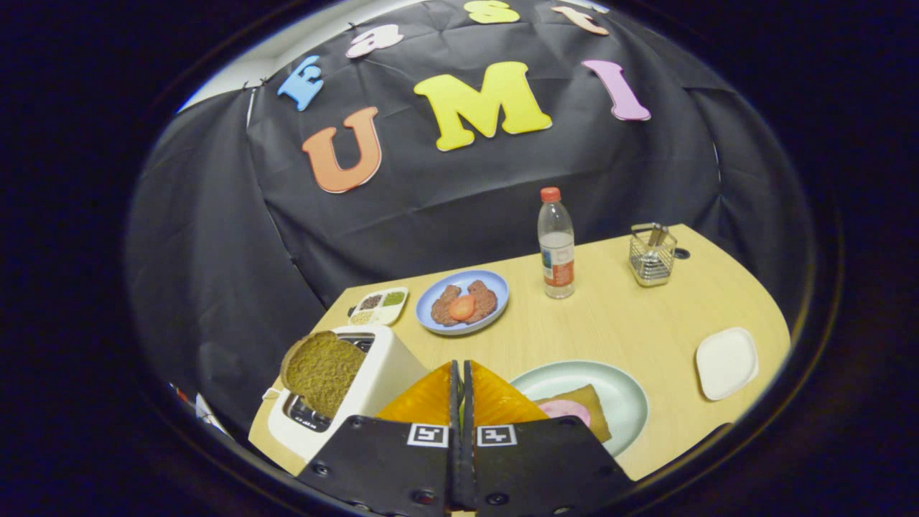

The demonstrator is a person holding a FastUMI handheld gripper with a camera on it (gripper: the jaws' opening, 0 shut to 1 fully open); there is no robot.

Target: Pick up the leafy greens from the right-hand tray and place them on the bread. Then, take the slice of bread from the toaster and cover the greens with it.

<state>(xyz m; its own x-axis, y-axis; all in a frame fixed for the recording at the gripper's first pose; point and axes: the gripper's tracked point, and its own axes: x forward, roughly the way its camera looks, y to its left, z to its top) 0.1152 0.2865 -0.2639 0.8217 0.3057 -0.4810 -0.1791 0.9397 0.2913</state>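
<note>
1. A slice of brown bread (323, 371) stands tilted in the slot of the white toaster (373, 391), most of it sticking up above the top; the toaster sits at the near corner of the table (617, 323), just ahead of the fingers and to their left.
2. A second slice of bread (592, 408) lies flat on the pale green plate (624, 395), with a pink slice (567, 411) on top of it; this plate sits just ahead of the fingers, to their right, partly hidden behind them.
3. The hand-held gripper (461, 391) has its two fingers pressed together with nothing between them, pointing between the toaster and the green plate.
4. A white tray (726, 362) lies to the right of the green plate, apart from it; no greens can be made out on it.
5. Beyond the fingers, a blue plate (431, 298) holds two brown patties (484, 300) with a tomato slice (462, 307) on them.
6. Just left of the blue plate is a small divided dish (379, 306) of seasonings.
7. A water bottle (556, 244) with a red cap stands upright right of the blue plate, and a wire basket (652, 255) stands farther right, near the table's far edge.
</note>
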